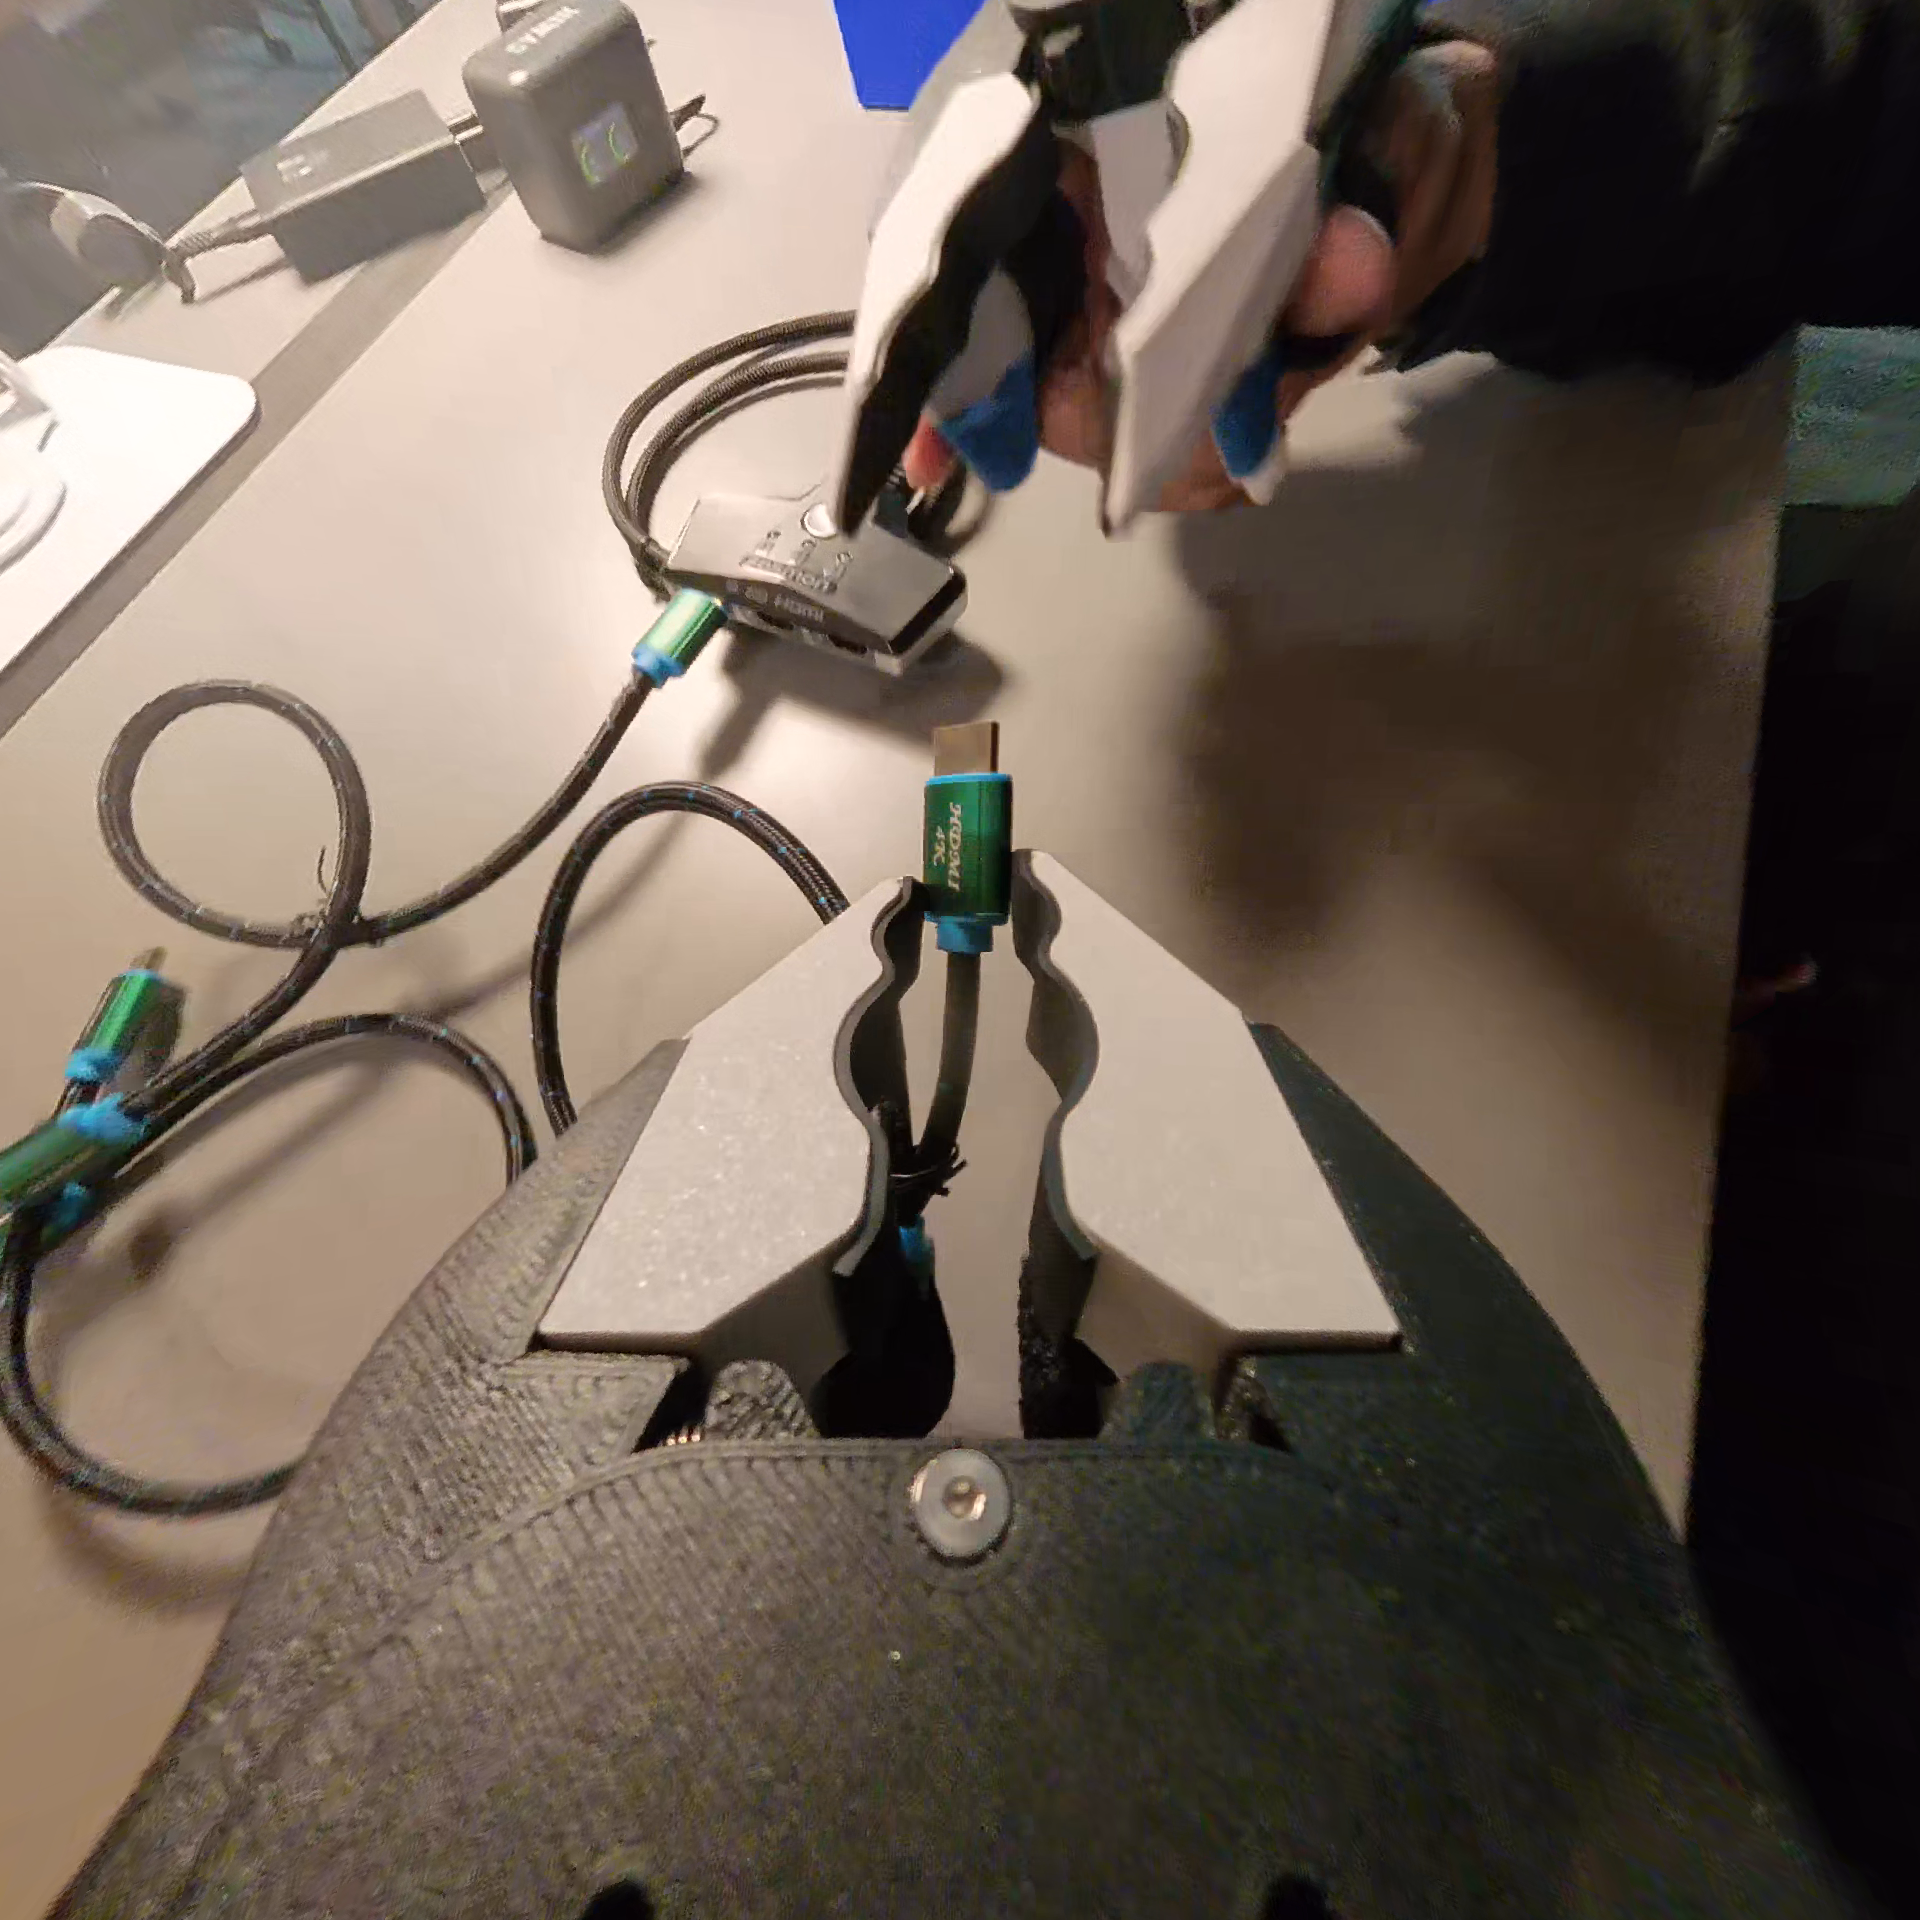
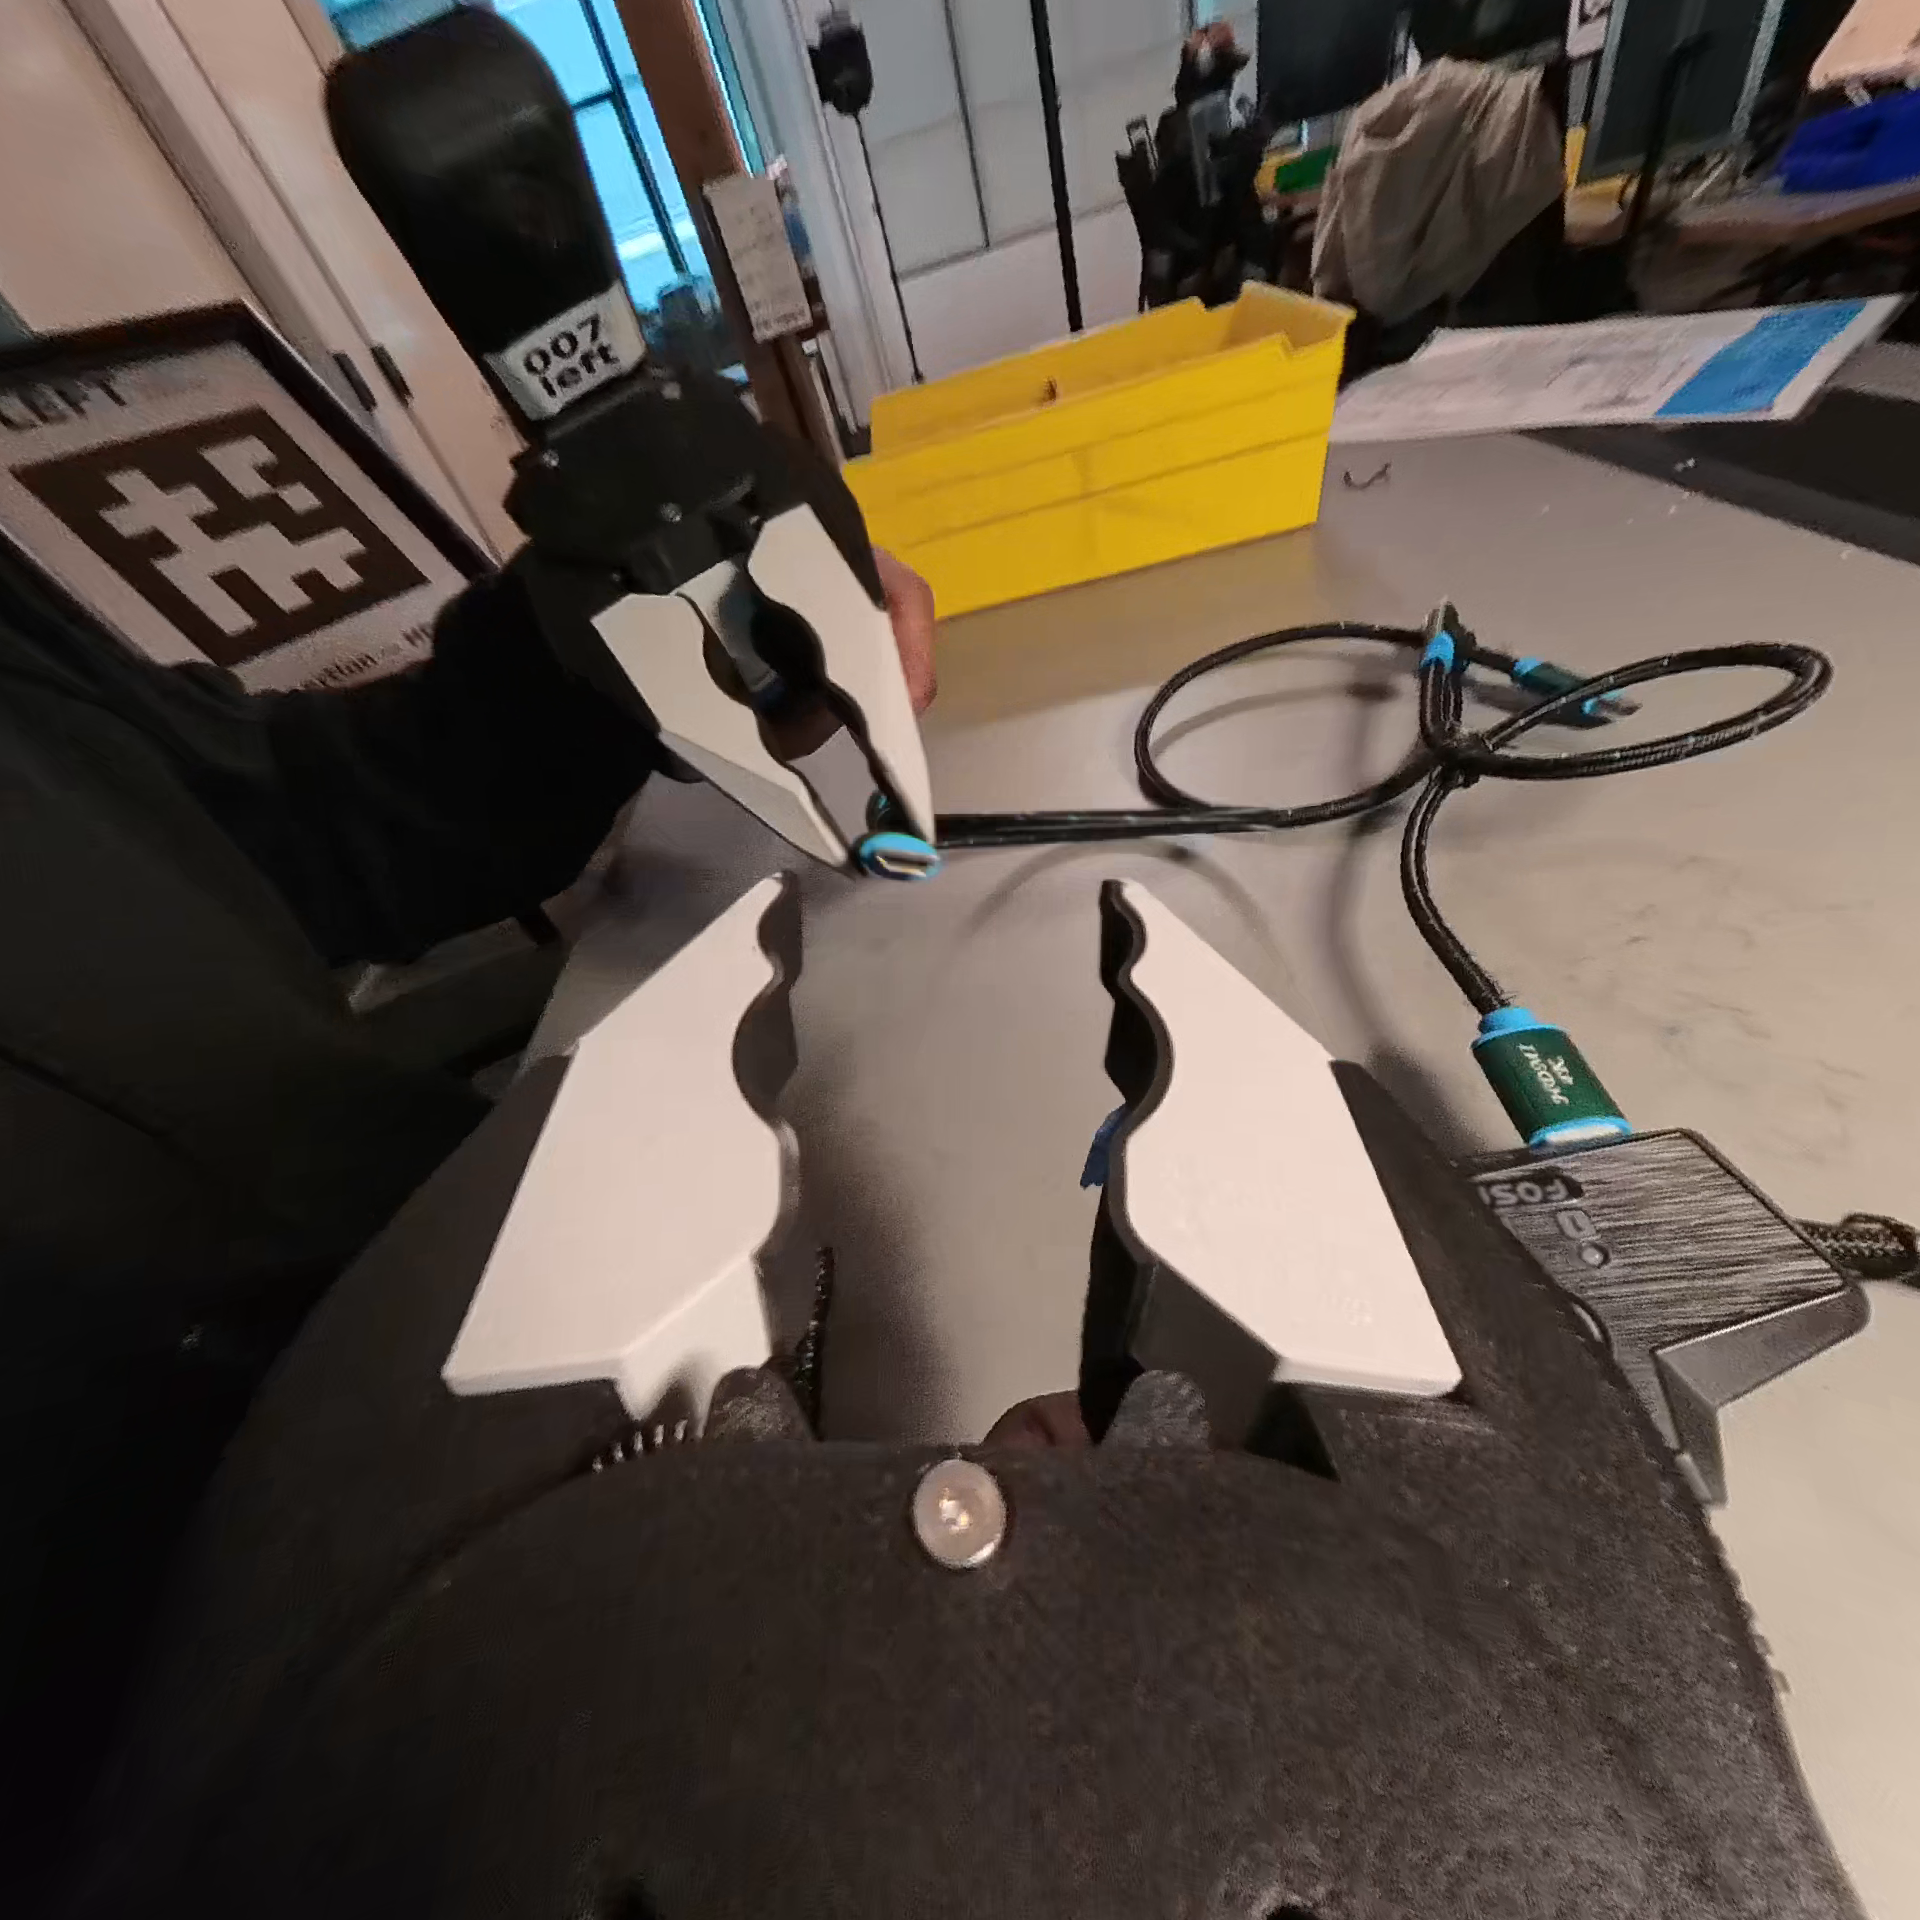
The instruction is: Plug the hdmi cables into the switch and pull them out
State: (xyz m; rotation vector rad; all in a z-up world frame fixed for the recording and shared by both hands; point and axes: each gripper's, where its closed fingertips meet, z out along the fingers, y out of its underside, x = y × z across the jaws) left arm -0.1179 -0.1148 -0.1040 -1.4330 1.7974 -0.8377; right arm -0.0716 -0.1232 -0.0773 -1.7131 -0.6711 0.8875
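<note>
My left gripper (image 1: 964,871) is shut on a green HDMI plug (image 1: 966,826), metal tip forward, just short of the black switch (image 1: 821,587). A second green plug (image 1: 681,629) sits in the switch's left port. My right gripper (image 1: 987,520) is open above the switch, with one fingertip (image 1: 862,499) resting on the switch's top. In the right wrist view my right gripper (image 2: 945,888) is open and empty. The switch (image 2: 1662,1236) lies beside its right finger with the plugged-in plug (image 2: 1548,1081). The left gripper (image 2: 894,836) holds its plug (image 2: 899,860) just ahead.
Braided black cables (image 1: 343,914) loop on the grey table (image 1: 1351,831), with spare green plugs (image 1: 114,1029) at the left. A power brick (image 1: 364,182) and a grey box (image 1: 577,125) stand at the back. A yellow bin (image 2: 1101,447) is behind. The table edge (image 1: 1766,727) runs along the right. Some 6 cm of space lies between my two pairs of fingers.
</note>
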